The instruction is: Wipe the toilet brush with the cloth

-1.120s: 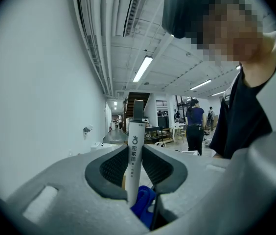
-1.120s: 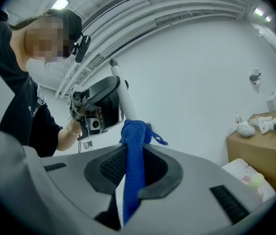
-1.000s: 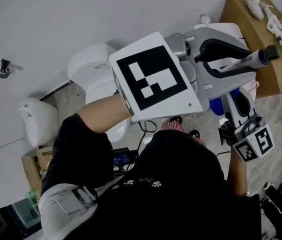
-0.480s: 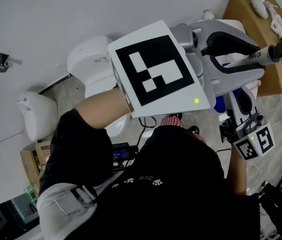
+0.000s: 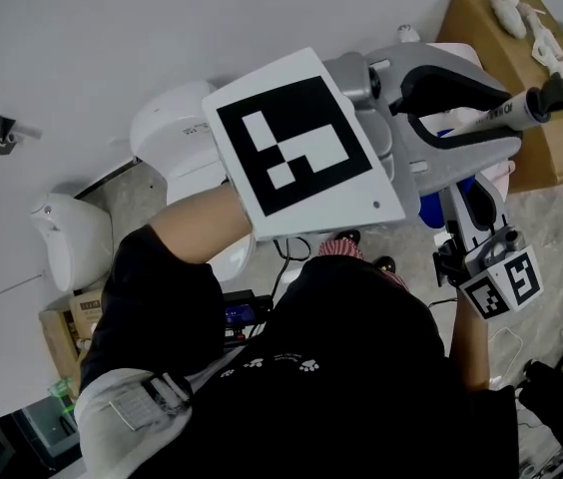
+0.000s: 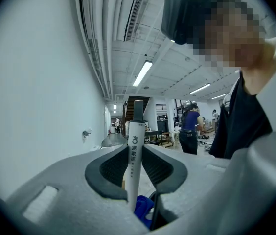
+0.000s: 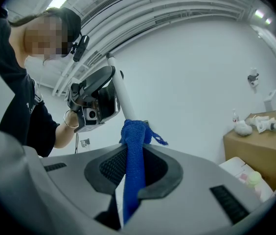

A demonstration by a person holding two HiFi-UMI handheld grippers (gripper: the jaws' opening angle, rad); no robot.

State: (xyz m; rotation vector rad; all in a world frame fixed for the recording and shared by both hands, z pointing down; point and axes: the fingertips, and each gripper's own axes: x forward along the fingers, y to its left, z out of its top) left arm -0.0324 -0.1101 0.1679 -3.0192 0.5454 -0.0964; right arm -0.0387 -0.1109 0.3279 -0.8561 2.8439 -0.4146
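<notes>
Hardly anything has shifted since the earlier frames; both grippers hold as before. At the head view's centre right, the left gripper is clenched on the white plastic toilet brush handle. Its long axis slants to the upper right, dark end over the brown cardboard box near that edge. Just below, the right gripper grasps the blue knitted cloth, bunched against the handle. A white ceramic toilet sits left of centre, with bare white wall above it.
</notes>
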